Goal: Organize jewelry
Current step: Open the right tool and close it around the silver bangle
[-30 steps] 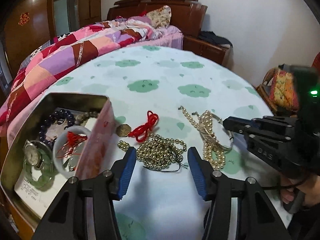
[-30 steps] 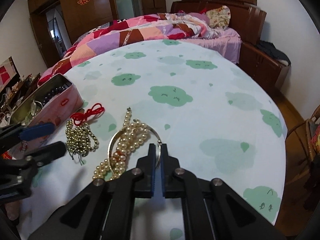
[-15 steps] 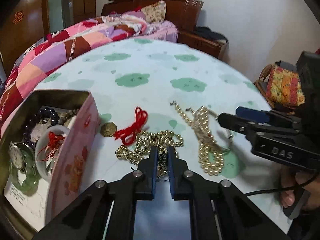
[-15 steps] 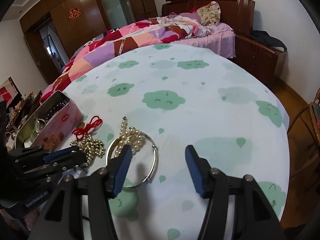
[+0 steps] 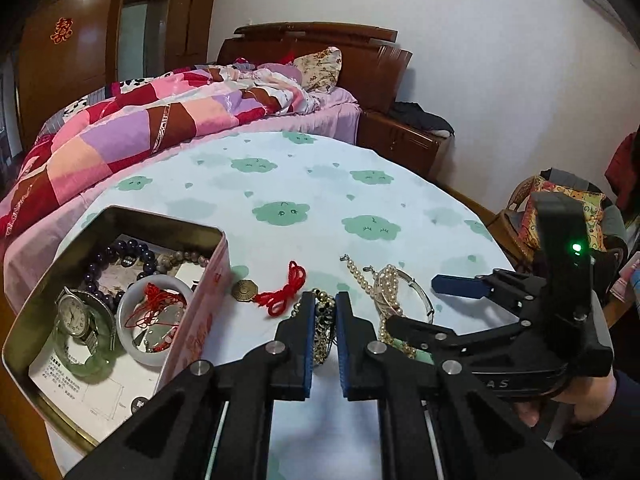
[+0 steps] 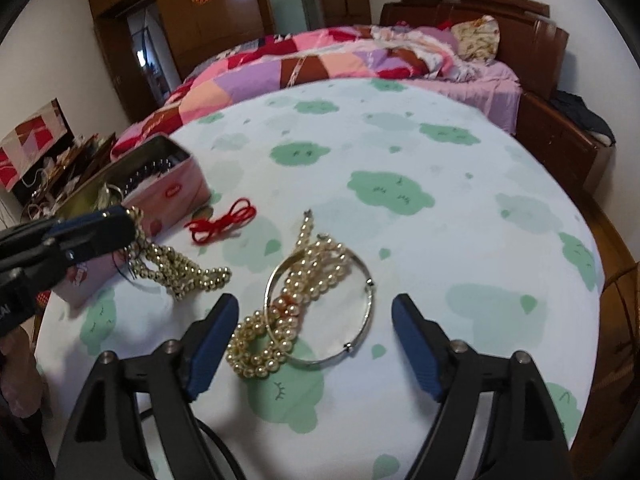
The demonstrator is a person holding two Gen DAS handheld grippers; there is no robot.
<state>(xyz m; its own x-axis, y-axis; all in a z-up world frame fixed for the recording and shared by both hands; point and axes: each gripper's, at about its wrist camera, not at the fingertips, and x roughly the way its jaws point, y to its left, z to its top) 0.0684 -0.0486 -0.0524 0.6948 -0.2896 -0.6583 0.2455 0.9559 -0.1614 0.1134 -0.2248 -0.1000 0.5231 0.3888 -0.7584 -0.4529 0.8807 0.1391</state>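
Left gripper (image 5: 325, 312), at lower centre of its wrist view, has its 2 blue fingers (image 5: 306, 340) clamped on the gold bead necklace (image 6: 180, 266), part of which hangs from the tips while the rest trails on the counter (image 6: 460, 240). Right gripper (image 6: 314, 340) is spread wide, 1 finger on each side of the pearl strand (image 6: 288, 316) and silver bangle (image 6: 360, 312) lying together at lower centre. The open tin (image 5: 216, 280) at left of the left wrist view holds a wristwatch (image 5: 74, 316), what appears to be 2 jade bangles and dark beads, and a red cord (image 5: 286, 294) with a brass charm (image 5: 242, 291) lies just beside it.
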